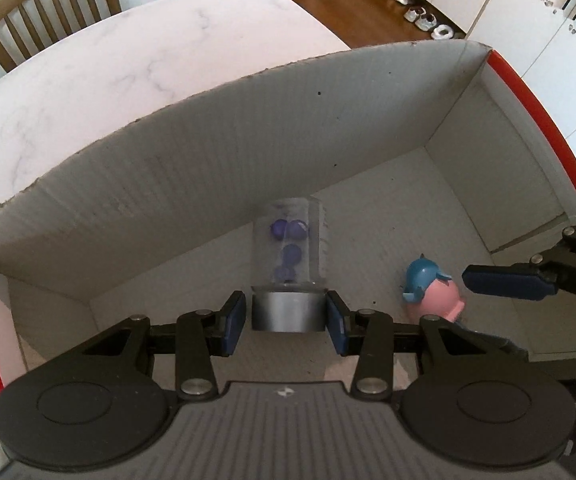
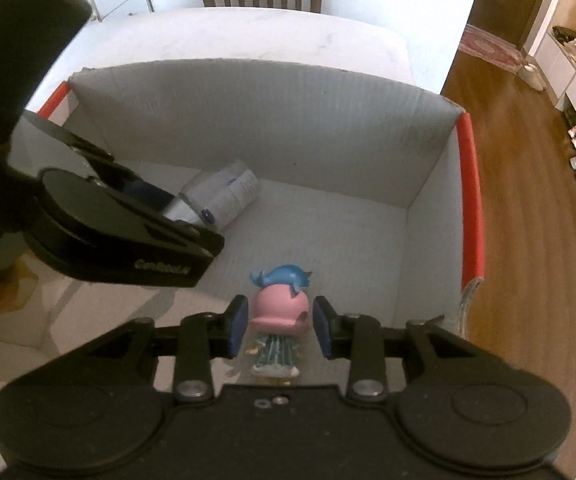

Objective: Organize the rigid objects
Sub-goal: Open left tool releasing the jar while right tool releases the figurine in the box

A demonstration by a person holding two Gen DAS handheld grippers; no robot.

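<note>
Both items are down inside the cardboard box (image 1: 216,152), which sits on the pale table (image 1: 100,68), so the step in hand looks like the release. The left gripper (image 1: 286,317) straddles the grey cap of a clear jar (image 1: 288,276) holding purple pieces; the jar lies on its side on the box floor, reaching towards the far wall. One pad seems to touch the cap while a sliver of gap shows at the other, so I cannot tell whether it is truly gripped or already let go. The right gripper (image 2: 281,326) has its jaws spread either side of a small figurine (image 2: 280,312) with a pink hat and a blue creature on top, with clear space at both pads: released, not clenched. In the left wrist view the figurine (image 1: 433,292) is well apart from the jar, nearer the box's right end. To finish well, widen the left jaws fully before lifting, since the round jar could roll if dragged by one pad. Draw each gripper back along its own line, clear of the hat brim, and mind the box walls on the way out.
</note>
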